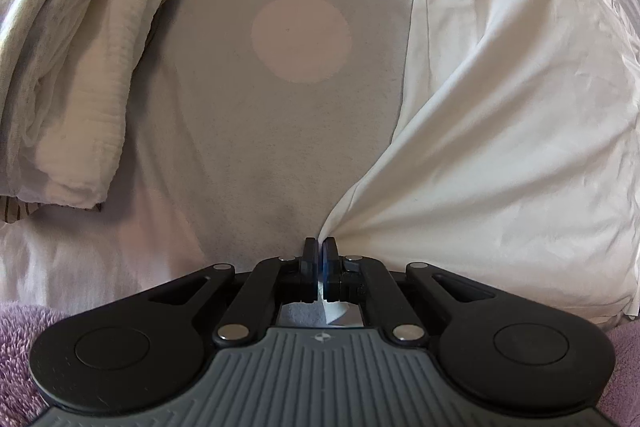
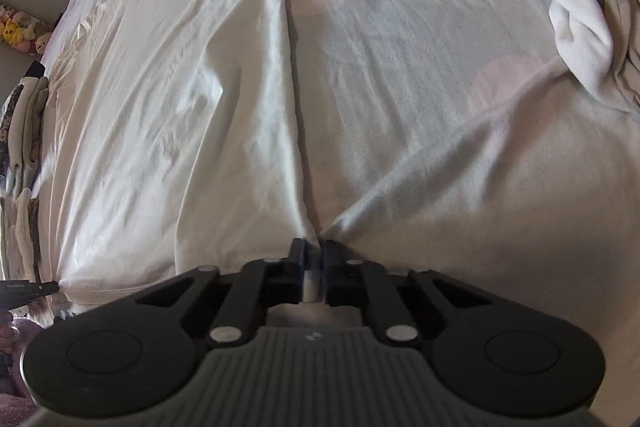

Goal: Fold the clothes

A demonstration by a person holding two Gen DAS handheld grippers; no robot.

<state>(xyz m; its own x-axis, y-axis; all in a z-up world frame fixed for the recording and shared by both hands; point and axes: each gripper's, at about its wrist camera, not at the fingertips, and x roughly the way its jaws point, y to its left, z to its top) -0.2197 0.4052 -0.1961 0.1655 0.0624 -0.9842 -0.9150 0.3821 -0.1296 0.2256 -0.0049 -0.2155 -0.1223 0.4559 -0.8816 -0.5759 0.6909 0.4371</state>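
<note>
left gripper [image 1: 319, 247]: pinches white cloth [image 1: 500, 147] corner | right gripper [image 2: 314, 251]: jaws clamp its other corner | done: both bottom corners held | left: all folds; pile [image 1: 68, 67] upper left

The left gripper [image 1: 320, 247] points straight down, jaws pinched tight on white cloth; the right gripper [image 2: 314, 251] tilts steeply down, jaws nearly closed, seemingly clamping a fold.
</note>
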